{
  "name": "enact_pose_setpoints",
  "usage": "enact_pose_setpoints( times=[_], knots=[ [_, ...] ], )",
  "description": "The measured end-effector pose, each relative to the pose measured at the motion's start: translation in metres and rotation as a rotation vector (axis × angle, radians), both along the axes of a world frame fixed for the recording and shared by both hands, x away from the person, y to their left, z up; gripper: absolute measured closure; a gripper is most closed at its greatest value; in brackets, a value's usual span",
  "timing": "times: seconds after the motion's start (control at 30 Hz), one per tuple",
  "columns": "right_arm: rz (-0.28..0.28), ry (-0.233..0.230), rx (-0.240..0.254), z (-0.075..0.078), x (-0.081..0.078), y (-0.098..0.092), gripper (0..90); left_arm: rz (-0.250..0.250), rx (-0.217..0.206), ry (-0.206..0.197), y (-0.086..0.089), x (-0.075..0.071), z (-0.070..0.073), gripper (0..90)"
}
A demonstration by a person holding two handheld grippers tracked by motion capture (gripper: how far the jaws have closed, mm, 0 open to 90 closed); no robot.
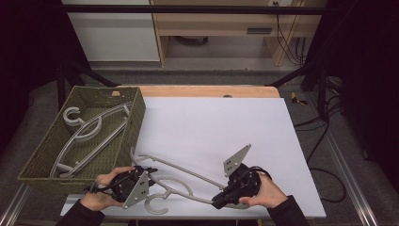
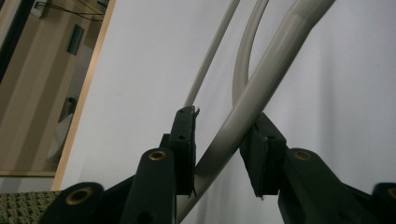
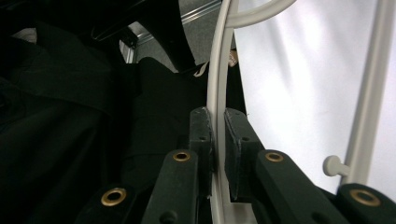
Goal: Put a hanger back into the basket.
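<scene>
In the left claw's view the hanger (image 2: 261, 74) runs off the top edge, its hook unseen.

A white table (image 1: 226, 127) carries a woven basket (image 1: 136, 117) and a grey hanger (image 1: 183, 172).

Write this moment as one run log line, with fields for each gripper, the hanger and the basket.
left gripper: jaws around hanger arm | right gripper: shut on hanger | hanger: on white table | basket: more hangers inside

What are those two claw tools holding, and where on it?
Both grip one grey hanger on the white board. The right gripper pinches its thin arm near one end; the left gripper has its jaws on the thicker bar at the other end.
</scene>
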State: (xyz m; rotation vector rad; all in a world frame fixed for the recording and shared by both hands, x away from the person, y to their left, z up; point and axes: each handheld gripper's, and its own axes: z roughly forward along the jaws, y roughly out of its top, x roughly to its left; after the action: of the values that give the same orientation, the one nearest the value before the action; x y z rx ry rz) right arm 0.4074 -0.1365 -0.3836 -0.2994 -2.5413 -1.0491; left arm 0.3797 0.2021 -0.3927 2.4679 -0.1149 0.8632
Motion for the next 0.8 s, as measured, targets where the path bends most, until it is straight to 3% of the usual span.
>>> enact_pose_setpoints(
  times=[0.17, 0.2, 0.23, 0.43, 0.53, 0.57, 0.6, 0.63, 0.67, 0.73, 0.77, 0.8],
  knots=[
    [-0.016, -0.019, 0.031, 0.003, 0.001, -0.005, 82.1, 0.010, -0.049, -0.003, 0.001, -0.002, 0.002, 69.5],
    [-0.016, -0.026, 0.034, 0.003, 0.001, -0.005, 82.1, 0.007, -0.040, -0.001, 0.001, -0.002, 0.004, 69.5],
    [-0.019, -0.021, 0.039, 0.003, 0.001, -0.005, 82.0, 0.016, -0.114, 0.022, 0.000, -0.002, 0.000, 69.6],
    [-0.036, -0.055, 0.094, 0.007, 0.001, -0.015, 80.2, 0.017, -0.128, 0.023, -0.001, -0.002, 0.005, 73.9],
    [-0.058, -0.079, 0.087, 0.009, 0.000, -0.017, 80.3, 0.025, -0.141, 0.013, -0.003, -0.003, 0.004, 74.5],
    [-0.065, -0.078, 0.093, 0.009, 0.001, -0.018, 80.3, 0.025, -0.137, 0.000, -0.003, -0.003, 0.005, 74.7],
    [-0.071, -0.092, 0.107, 0.009, 0.001, -0.020, 80.1, 0.024, -0.104, -0.015, -0.002, -0.003, 0.008, 75.1],
    [-0.080, -0.096, 0.119, 0.011, 0.002, -0.021, 79.9, 0.024, -0.109, -0.020, -0.002, -0.003, 0.009, 75.6],
    [-0.089, -0.105, 0.129, 0.012, 0.002, -0.024, 79.4, 0.024, -0.147, -0.012, -0.004, -0.003, 0.008, 76.8],
    [-0.118, -0.108, 0.153, 0.016, 0.002, -0.029, 77.8, 0.022, -0.105, -0.024, -0.005, -0.002, 0.011, 79.2],
    [-0.136, -0.128, 0.161, 0.018, 0.002, -0.031, 77.3, 0.023, -0.152, 0.008, -0.007, -0.002, 0.008, 80.1],
    [-0.166, -0.154, 0.157, 0.020, 0.001, -0.033, 77.0, 0.023, -0.139, 0.012, -0.008, -0.002, 0.009, 81.0]
  ],
)
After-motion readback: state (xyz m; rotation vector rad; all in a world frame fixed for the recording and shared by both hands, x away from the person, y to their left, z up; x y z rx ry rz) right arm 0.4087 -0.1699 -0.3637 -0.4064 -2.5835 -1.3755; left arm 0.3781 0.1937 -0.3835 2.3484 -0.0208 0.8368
